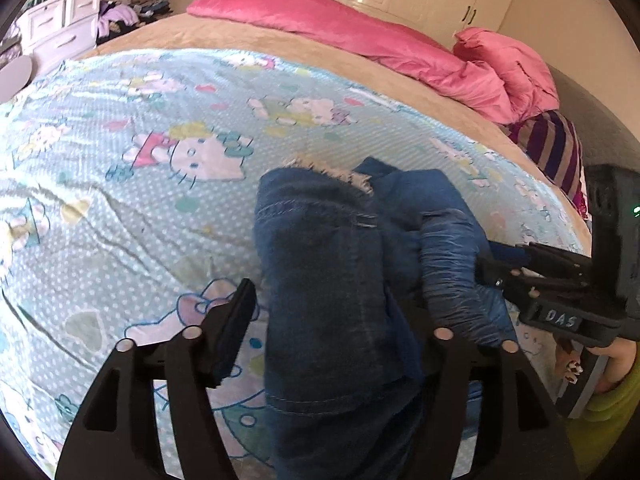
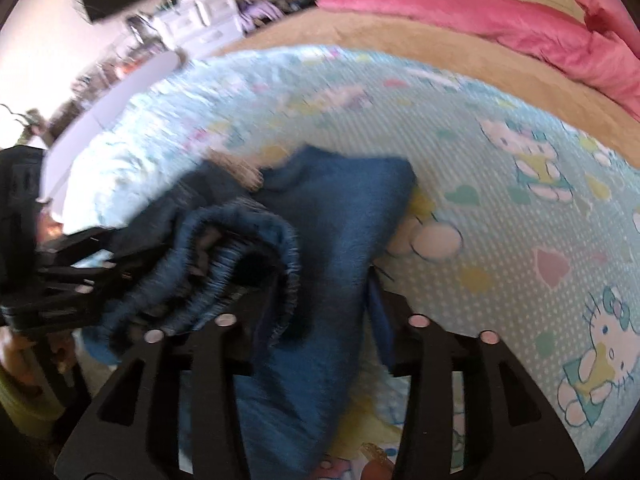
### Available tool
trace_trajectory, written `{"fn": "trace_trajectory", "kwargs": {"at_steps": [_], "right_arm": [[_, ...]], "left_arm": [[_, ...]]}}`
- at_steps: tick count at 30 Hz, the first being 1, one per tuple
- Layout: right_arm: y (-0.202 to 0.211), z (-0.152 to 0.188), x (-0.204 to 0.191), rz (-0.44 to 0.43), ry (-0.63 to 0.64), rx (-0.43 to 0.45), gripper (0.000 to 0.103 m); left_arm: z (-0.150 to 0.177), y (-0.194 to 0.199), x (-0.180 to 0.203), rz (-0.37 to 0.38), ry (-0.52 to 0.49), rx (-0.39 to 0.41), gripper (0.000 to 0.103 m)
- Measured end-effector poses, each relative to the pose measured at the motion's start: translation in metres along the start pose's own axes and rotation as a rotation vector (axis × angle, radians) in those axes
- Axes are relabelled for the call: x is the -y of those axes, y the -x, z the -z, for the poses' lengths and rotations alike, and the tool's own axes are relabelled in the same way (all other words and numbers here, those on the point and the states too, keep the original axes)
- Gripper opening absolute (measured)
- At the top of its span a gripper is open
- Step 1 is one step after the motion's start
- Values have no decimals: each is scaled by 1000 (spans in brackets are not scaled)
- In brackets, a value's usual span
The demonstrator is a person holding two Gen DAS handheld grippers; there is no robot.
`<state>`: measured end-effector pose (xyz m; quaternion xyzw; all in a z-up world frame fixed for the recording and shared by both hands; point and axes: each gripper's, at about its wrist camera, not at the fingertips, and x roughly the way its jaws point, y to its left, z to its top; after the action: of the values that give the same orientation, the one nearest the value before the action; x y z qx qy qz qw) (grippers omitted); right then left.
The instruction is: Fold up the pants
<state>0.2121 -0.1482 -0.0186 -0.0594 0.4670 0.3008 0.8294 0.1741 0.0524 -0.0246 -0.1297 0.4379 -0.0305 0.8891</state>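
Observation:
Dark blue jeans (image 1: 328, 280) lie bunched and partly folded on a light blue cartoon-cat blanket (image 1: 120, 200), frayed hems at the far end. My left gripper (image 1: 332, 320) stands open; the denim lies between its fingers, and the right finger is hidden behind the cloth. My right gripper (image 1: 496, 268) comes in from the right and is pushed into the gathered denim there. In the right wrist view the jeans (image 2: 320, 240) drape over and between my right gripper's (image 2: 316, 304) fingers, which stand wide apart. The left gripper (image 2: 72, 276) shows at the left edge.
The blanket (image 2: 500, 240) lies on a beige bed cover (image 1: 280, 44). A pink duvet (image 1: 380, 40) and pillow are at the bed's far side, with a striped cushion (image 1: 556, 152) to the right. A white drawer unit (image 1: 60, 20) and clothes piles stand beyond the bed on the left.

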Motion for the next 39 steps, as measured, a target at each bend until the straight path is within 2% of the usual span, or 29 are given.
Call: {"fn": "trace_trajectory", "kwargs": {"at_steps": [6,12,16,17,18,19,25,30,39], "right_arm": [[-3,4,1,9,-12,3,44],[15,8,1,13,-28,54,51],[36,15,-1,11,-38,110,64],[42,17,-1,13,-40,123,66],[50,18,-3,17,-42,144,71],[56,21,-3,21,-44,159,76],[99,35,-13,69,-22,275,88],[133,49,-23,89,-6,342,93],[168,74,-34,109,4,385,94]], "left_arm": [[4,-8,-5,-1,14,-14,67],[5,4,-2,-3,7,8,66],[8,19,-1,10,17,35,67],[8,23,-2,13,19,41,72],[8,27,-1,13,21,48,90],[8,34,-1,10,22,62,93],[15,68,5,18,14,116,97],[22,96,14,-10,-7,154,98],[49,134,24,-36,-23,199,98]]}}
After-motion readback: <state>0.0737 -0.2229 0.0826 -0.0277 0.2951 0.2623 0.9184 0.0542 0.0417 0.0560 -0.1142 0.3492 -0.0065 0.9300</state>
